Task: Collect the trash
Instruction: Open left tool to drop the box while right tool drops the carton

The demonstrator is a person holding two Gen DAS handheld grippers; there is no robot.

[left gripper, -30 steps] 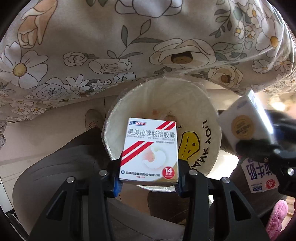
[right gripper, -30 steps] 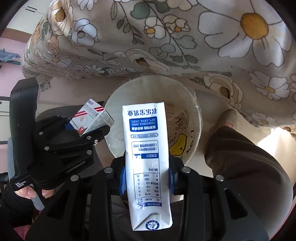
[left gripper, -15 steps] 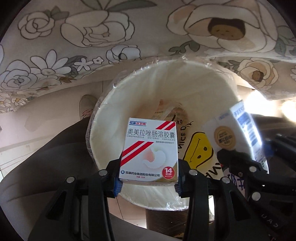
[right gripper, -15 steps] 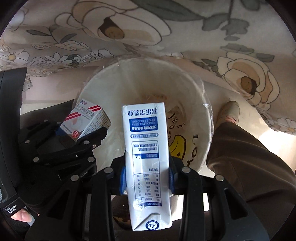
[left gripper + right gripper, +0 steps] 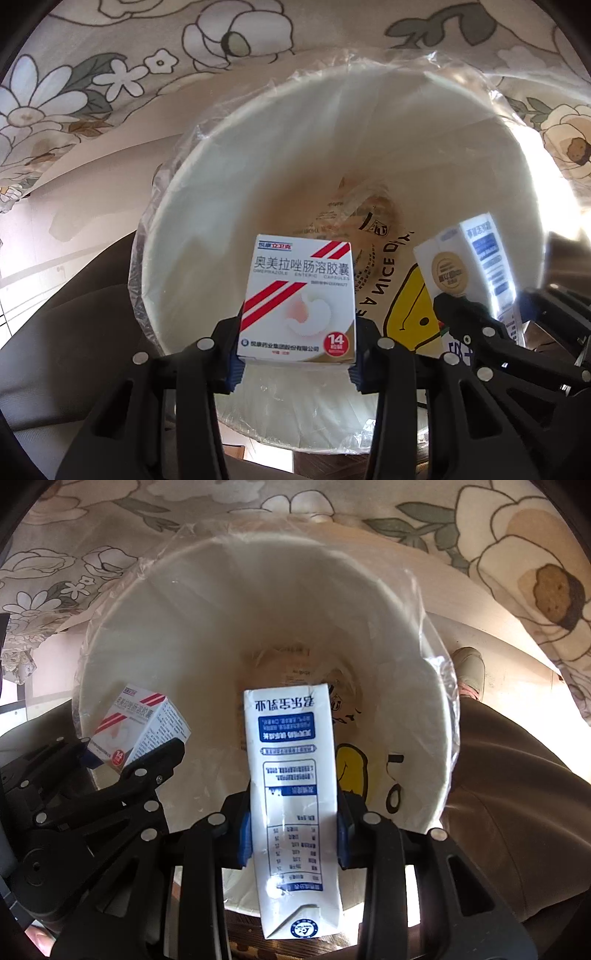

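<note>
You hold both pieces of trash over the mouth of the lined waste bin (image 5: 258,155), which sits under a floral cloth (image 5: 92,74). The right gripper (image 5: 293,834) clamps a milk carton (image 5: 291,794); the left gripper (image 5: 295,350) clamps a medicine box (image 5: 299,302). This looks like the drop step: next, open each jaw above the opening. Your grippers sit close together; your trouser leg (image 5: 517,794) lies just beside the bin.
</note>
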